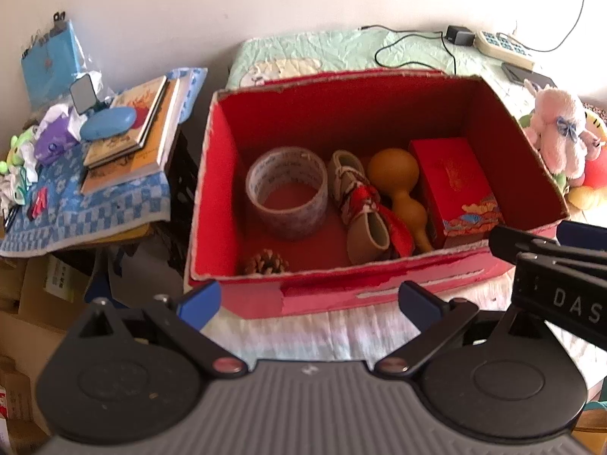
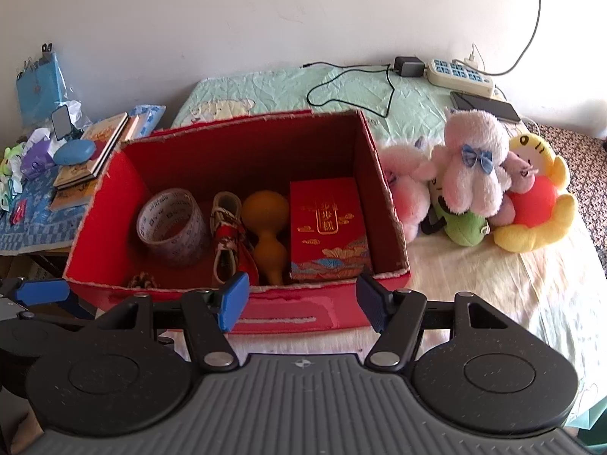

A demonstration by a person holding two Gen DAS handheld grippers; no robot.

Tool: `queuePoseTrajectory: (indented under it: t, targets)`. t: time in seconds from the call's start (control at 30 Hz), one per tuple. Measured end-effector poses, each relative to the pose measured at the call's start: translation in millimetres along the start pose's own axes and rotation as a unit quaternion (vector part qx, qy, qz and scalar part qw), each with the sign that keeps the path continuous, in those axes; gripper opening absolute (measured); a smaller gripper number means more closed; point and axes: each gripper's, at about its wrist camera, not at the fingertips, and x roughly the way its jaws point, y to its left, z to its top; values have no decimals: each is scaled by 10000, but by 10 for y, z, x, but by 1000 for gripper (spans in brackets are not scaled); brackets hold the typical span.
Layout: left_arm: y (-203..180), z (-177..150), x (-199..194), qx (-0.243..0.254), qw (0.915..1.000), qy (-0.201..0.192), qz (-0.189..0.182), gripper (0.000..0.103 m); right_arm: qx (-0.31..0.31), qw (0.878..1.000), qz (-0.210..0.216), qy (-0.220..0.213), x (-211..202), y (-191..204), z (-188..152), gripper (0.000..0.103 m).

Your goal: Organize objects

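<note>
An open red cardboard box (image 1: 212, 174) (image 2: 383, 185) stands on the bed. Inside lie a tape roll (image 1: 286, 191) (image 2: 172, 225), a small shoe with red cloth (image 1: 360, 204) (image 2: 227, 235), a tan gourd (image 1: 398, 185) (image 2: 265, 223), a red gift box (image 1: 455, 185) (image 2: 328, 227) and a pine cone (image 1: 265, 261) (image 2: 142, 280). My left gripper (image 1: 309, 301) is open and empty in front of the box's near wall. My right gripper (image 2: 303, 301) is open and empty, also just in front of the near wall.
Plush toys (image 2: 474, 182) (image 1: 561, 129) lie on the bed right of the box. A power strip (image 2: 459, 74), charger and phone (image 2: 485, 106) sit at the back. A cluttered side table with books (image 1: 140, 129) and a blue case (image 2: 74, 151) stands left.
</note>
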Motion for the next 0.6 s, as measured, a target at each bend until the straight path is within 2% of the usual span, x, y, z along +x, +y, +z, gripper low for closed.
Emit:
queuePoseTrajectory:
  t: [0.47,0.6]
  targets:
    - [156,257,-104,-125,9986,-494,121,100,185,9989,-6,-429,-66,30,217,66]
    - [206,311,-98,-230,9981,-553,111,100,165,9989,-19,-433,-32,45,233,66]
